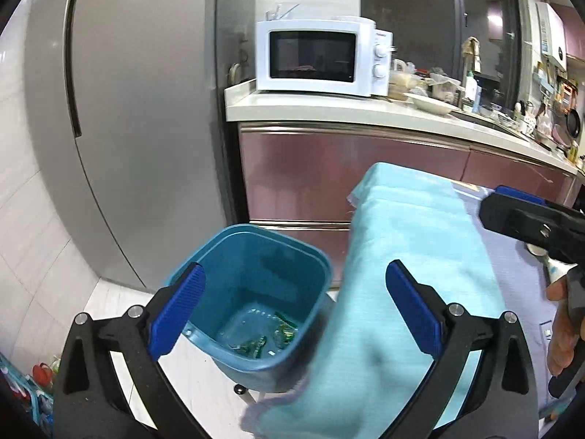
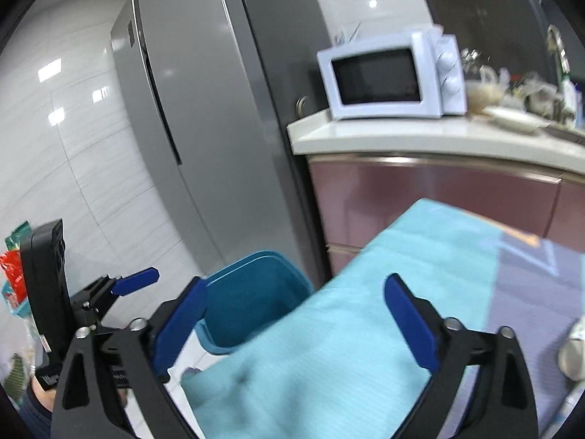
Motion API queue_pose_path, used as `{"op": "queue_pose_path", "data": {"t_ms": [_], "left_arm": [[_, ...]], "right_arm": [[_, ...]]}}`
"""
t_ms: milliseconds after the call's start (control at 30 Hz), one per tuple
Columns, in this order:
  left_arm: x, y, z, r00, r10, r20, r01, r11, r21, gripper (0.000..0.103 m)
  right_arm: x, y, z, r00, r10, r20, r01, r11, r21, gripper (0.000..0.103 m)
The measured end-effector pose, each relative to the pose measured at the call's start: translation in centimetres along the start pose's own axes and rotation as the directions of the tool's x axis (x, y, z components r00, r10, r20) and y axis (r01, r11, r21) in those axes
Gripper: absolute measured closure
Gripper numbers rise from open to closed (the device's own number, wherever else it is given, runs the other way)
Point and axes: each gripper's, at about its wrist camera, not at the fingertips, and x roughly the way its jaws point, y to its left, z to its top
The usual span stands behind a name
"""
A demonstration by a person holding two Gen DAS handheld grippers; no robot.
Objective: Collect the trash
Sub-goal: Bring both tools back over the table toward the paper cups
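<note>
A blue trash bin [image 1: 256, 256] stands on the floor beside the table's corner. Clear plastic and green wrappers [image 1: 267, 336] lie at its bottom. My left gripper [image 1: 292, 314] is open and empty above the bin's near rim. The right gripper shows at the right edge of the left wrist view [image 1: 526, 219]. In the right wrist view the bin [image 2: 256, 292] is ahead and left of my right gripper [image 2: 296, 318], which is open and empty over the table's light blue cloth [image 2: 329, 347]. The left gripper [image 2: 120, 289] shows at lower left.
The light blue cloth [image 1: 420, 256] drapes over the table corner. A grey fridge [image 1: 128, 109] stands on the left. A white microwave [image 1: 321, 58] sits on the counter [image 1: 329, 109] with dishes. Snack packets [image 2: 14, 256] lie at far left.
</note>
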Motion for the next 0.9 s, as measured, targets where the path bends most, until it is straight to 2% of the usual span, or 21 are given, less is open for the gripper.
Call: {"op": "queue_pose_path", "data": {"t_ms": [233, 400, 533, 667, 700, 767, 900], "left_arm": [[-3.4, -5.4, 0.1, 0.997, -0.069, 0.038, 0.068, 0.997, 0.038, 0.006], [-6.4, -9.5, -0.6, 0.983, -0.161, 0.085, 0.159, 0.987, 0.031, 0.006], [-8.5, -12.8, -1.6, 0.966, -0.213, 0.144, 0.209, 0.977, 0.043, 0.006], [-10.5, -16.2, -3.1, 0.942, -0.274, 0.196, 0.266, 0.962, 0.063, 0.006], [-10.8, -16.9, -3.4, 0.934, -0.294, 0.201, 0.286, 0.956, 0.069, 0.006], [-11.4, -18.4, -4.2, 0.923, -0.323, 0.210, 0.313, 0.946, 0.079, 0.006], [-11.9, -21.7, -5.8, 0.904, -0.385, 0.186, 0.367, 0.922, 0.124, 0.006]], "right_arm": [[-6.6, -2.1, -2.0, 0.990, -0.099, 0.100, 0.099, 0.995, 0.007, 0.007], [-12.2, -3.8, -4.4, 0.961, -0.214, 0.174, 0.214, 0.977, 0.018, 0.007], [-15.6, -5.0, -6.7, 0.929, -0.308, 0.207, 0.307, 0.951, 0.038, 0.007], [-18.6, -5.9, -9.2, 0.890, -0.397, 0.224, 0.394, 0.917, 0.061, 0.007], [-19.3, -6.0, -9.8, 0.881, -0.414, 0.229, 0.411, 0.909, 0.063, 0.007], [-20.8, -6.5, -11.2, 0.849, -0.473, 0.234, 0.470, 0.880, 0.072, 0.007], [-23.0, -7.8, -13.5, 0.802, -0.555, 0.220, 0.548, 0.831, 0.097, 0.007]]}}
